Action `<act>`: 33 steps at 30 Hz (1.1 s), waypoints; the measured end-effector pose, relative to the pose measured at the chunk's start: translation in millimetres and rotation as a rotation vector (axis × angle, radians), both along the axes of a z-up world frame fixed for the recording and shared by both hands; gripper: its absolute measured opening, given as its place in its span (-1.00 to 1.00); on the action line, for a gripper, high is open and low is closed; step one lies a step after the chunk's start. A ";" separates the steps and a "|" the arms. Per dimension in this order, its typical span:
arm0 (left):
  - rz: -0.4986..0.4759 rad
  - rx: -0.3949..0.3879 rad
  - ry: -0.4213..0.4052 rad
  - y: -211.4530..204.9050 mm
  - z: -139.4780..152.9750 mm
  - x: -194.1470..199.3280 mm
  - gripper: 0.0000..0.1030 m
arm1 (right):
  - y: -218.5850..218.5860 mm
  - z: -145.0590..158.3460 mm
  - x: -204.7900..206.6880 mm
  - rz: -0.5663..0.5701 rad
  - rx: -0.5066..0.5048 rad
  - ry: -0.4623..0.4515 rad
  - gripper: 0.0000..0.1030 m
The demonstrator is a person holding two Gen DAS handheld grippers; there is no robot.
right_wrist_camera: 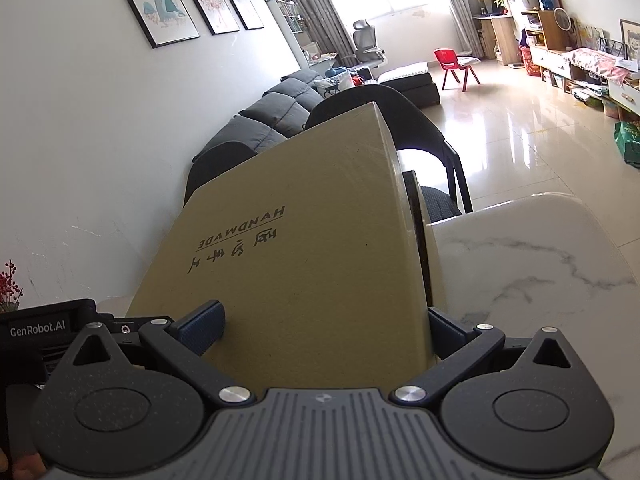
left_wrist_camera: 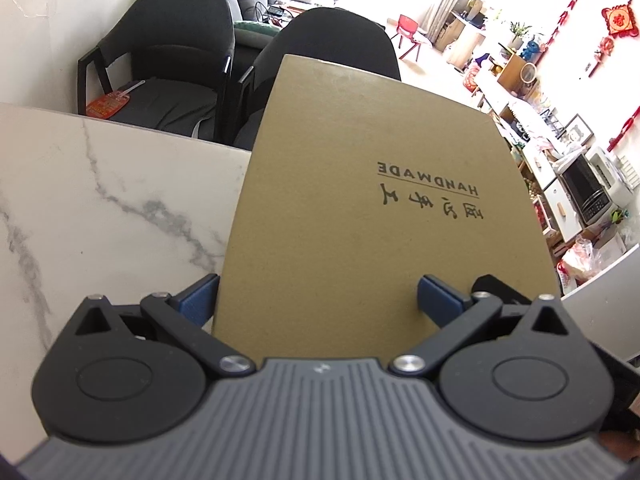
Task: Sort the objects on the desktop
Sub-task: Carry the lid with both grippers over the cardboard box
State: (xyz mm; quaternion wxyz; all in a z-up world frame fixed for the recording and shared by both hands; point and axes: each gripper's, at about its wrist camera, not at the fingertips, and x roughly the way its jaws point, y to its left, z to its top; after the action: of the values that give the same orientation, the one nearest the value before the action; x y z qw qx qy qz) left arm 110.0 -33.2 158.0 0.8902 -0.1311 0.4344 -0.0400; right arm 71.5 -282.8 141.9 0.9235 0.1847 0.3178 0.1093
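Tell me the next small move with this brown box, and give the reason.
Probably lower the brown box flat onto the marble table before releasing. Both the left tongs and the right tongs sit at its near end, and in the right wrist view the box looks tilted, with its far end raised above the table edge, so letting go now could drop it.

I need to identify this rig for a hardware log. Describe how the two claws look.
Both match: the left claw and right claw have dark blue ribbed finger pads on black linkage arms with silver pivot screws, two round black housings, and a grey ribbed centre body. White "GenRobot.AI" lettering shows on a black unit at the right view's left edge.
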 end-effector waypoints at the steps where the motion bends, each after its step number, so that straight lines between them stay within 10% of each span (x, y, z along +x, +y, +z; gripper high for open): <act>1: 0.000 -0.002 0.003 0.2 -0.6 -0.2 1.00 | 1.0 -0.6 -0.5 -0.002 -0.003 0.005 1.00; 33: -0.034 0.004 0.035 5.6 -20.7 12.3 1.00 | 12.4 -5.8 7.3 -0.051 -0.065 0.074 1.00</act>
State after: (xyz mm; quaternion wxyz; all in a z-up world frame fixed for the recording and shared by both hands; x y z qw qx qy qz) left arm 122.2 -27.6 137.3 0.8819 -0.1224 0.4522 -0.0520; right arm 78.7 -270.3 136.1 0.9192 0.1666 0.3502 0.0687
